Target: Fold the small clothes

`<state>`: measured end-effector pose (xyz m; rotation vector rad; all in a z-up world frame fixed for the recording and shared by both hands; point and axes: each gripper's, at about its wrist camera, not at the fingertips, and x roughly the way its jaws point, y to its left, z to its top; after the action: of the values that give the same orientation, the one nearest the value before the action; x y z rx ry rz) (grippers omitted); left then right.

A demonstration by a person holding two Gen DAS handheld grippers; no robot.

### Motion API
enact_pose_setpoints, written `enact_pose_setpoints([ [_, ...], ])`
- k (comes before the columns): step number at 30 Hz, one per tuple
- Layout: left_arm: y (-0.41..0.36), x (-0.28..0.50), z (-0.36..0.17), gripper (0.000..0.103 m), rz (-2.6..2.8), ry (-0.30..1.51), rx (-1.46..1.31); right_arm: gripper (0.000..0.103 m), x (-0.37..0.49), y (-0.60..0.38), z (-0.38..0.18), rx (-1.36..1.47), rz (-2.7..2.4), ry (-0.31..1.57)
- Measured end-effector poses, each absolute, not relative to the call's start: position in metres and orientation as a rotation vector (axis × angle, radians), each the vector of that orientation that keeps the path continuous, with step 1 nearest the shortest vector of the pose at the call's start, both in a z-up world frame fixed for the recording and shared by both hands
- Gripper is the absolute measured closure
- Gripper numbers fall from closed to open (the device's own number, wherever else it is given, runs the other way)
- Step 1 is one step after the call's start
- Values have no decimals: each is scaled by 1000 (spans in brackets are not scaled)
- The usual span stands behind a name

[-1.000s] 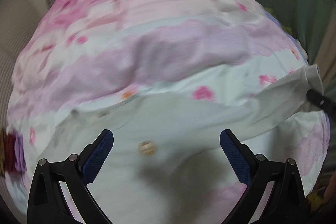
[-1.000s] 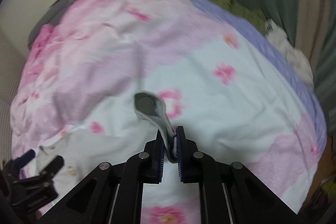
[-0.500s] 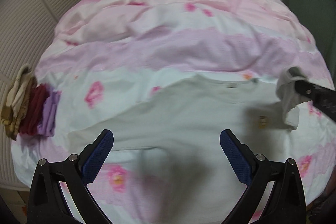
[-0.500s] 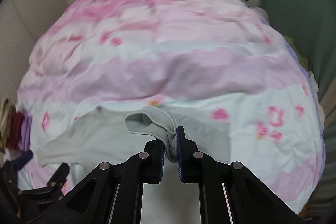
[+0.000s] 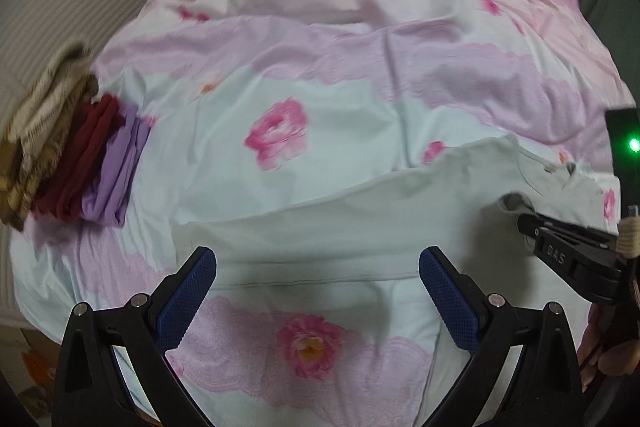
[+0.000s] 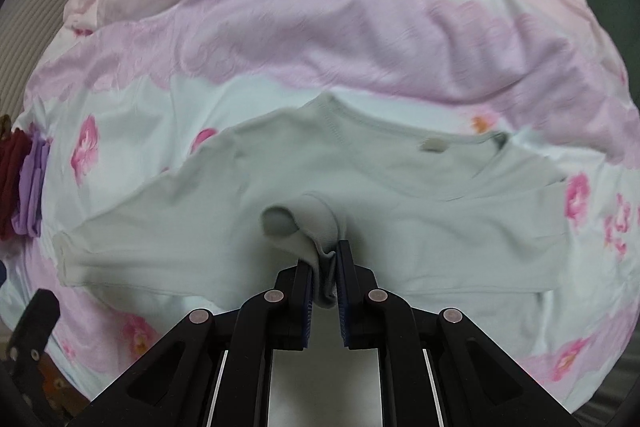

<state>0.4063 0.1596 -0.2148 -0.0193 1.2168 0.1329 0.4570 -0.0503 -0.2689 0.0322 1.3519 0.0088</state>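
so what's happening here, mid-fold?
A person with two handheld grippers is folding a pale long-sleeved shirt spread on a pink floral bedspread. The right gripper is shut on a sleeve cuff, holding it over the shirt's body. The left gripper is open, above the shirt's hem, gripping nothing. A stack of folded clothes lies at the bed's left edge.

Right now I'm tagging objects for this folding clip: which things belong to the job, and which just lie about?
In the job:
pale shirt
its sleeve cuff, clamped in the right gripper
left gripper, open above the hem

Lying about:
folded stack of clothes
floral bedspread
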Motion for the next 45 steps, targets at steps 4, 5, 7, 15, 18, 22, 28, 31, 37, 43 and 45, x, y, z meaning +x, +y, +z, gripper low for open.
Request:
enact_pose_setpoints([
  [4, 194, 400, -222, 0, 166, 1226, -95, 61, 455, -42, -270, 72, 37, 1374],
  [5, 207, 397, -226, 0, 191, 1237, -104, 34, 454, -40, -270, 83, 49, 1386],
  [7, 224, 393, -231, 0, 219, 1247, -115, 28, 453, -33, -265, 100, 86, 1374],
  [15, 297, 359, -250, 0, 255, 1261, -183, 28, 442, 19, -254, 28, 157, 1392],
  [18, 317, 353, -261, 0, 207, 1254, -212, 28, 442, 43, -253, -46, 166, 1394],
  [22, 342, 359, -283, 2, 90, 1279, -280, 28, 441, 73, -260, -108, 209, 1426],
  [28, 365, 383, -311, 22, -9, 1322, -361, 28, 437, 109, -271, -179, 258, 1439],
  [31, 369, 395, -333, 33, -49, 1363, -418, 28, 439, 119, -276, -181, 269, 1455],
  [37, 372, 403, -358, 48, -65, 1401, -480, 28, 439, 124, -281, -196, 269, 1465],
  [43, 360, 400, -350, 87, -90, 1395, -485, 28, 440, 121, -286, -183, 247, 1472],
  [45, 353, 398, -336, 92, -79, 1383, -458, 28, 439, 118, -285, -171, 245, 1472],
])
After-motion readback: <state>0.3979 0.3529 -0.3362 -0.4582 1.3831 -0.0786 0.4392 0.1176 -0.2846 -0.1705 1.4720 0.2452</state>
